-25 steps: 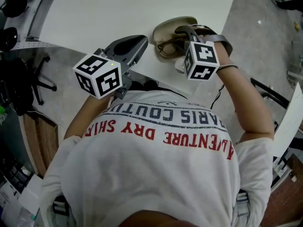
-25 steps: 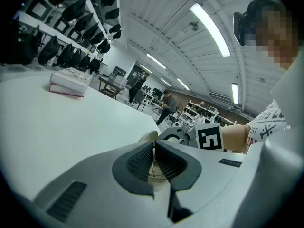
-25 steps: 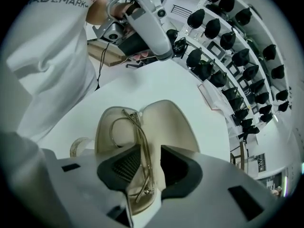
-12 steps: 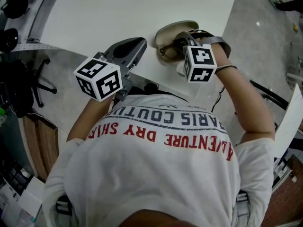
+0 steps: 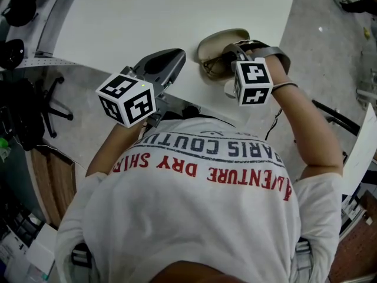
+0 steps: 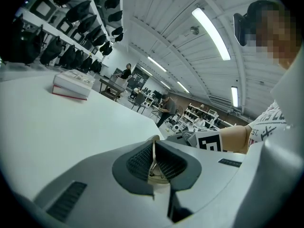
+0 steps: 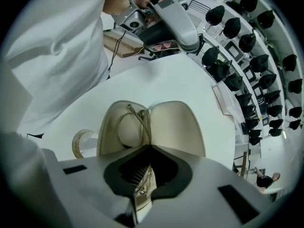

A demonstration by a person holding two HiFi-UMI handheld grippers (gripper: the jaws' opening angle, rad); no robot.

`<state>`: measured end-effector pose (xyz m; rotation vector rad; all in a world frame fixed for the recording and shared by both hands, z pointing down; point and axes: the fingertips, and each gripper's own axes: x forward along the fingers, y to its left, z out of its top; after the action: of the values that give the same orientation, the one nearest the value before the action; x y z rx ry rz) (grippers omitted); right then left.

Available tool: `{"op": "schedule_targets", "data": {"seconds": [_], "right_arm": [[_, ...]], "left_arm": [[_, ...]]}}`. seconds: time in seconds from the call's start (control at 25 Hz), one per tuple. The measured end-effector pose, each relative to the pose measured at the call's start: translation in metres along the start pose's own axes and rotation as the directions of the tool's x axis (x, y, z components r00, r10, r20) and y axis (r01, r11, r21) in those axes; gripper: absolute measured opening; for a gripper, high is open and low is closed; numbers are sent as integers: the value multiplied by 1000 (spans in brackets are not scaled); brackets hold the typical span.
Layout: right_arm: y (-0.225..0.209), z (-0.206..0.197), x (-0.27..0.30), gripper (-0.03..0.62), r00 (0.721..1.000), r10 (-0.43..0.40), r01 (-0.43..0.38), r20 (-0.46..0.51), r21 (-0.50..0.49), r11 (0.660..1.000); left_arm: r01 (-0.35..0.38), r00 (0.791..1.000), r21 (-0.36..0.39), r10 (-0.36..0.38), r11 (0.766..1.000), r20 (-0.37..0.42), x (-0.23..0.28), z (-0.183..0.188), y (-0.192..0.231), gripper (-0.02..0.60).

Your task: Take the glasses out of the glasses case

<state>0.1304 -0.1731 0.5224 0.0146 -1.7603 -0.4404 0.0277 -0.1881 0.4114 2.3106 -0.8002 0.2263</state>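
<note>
An open beige glasses case [image 5: 219, 37] lies near the front edge of the white table [image 5: 147, 16]. Gold-rimmed glasses [image 7: 137, 120] rest in its left half, and the lid [image 7: 176, 127] lies flat to the right. My right gripper [image 5: 227, 55] points steeply down into the case. Its jaws [image 7: 145, 175] are closing tight, with the glasses' frame pinched between the pads. My left gripper [image 5: 175, 56] rests at the table edge just left of the case and does not touch it. In the left gripper view its jaws [image 6: 153, 148] are together with nothing between them.
A roll of clear tape [image 7: 81, 144] sits on the table beside the case, close to my body. A red-and-white book [image 6: 73, 84] lies at the table's far side. An office chair [image 5: 47, 99] stands on the floor to the left.
The right gripper has settled slightly lower over the case and rolled a little, its fingers drawn together around the glasses. The left gripper has stayed where it was.
</note>
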Motion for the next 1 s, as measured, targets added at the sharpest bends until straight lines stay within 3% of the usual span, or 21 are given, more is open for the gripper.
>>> {"op": "schedule_targets", "data": {"seconds": [0.52,0.84,1.0], "right_arm": [[-14,6,-12,28,998,-52,53,-40,18,998],[-34,10,-42,28,983,-158,164,-89,61,985],[-45,15,-74,28,965,-240,252,-103,130,959]], "left_arm": [[41,998,12,-41,999,-43,-7,15,9,35],[83,995,49,-80,995,-60,-23,28,5,35],[119,992,75,-115,990,-59,-31,35,-3,35]]}}
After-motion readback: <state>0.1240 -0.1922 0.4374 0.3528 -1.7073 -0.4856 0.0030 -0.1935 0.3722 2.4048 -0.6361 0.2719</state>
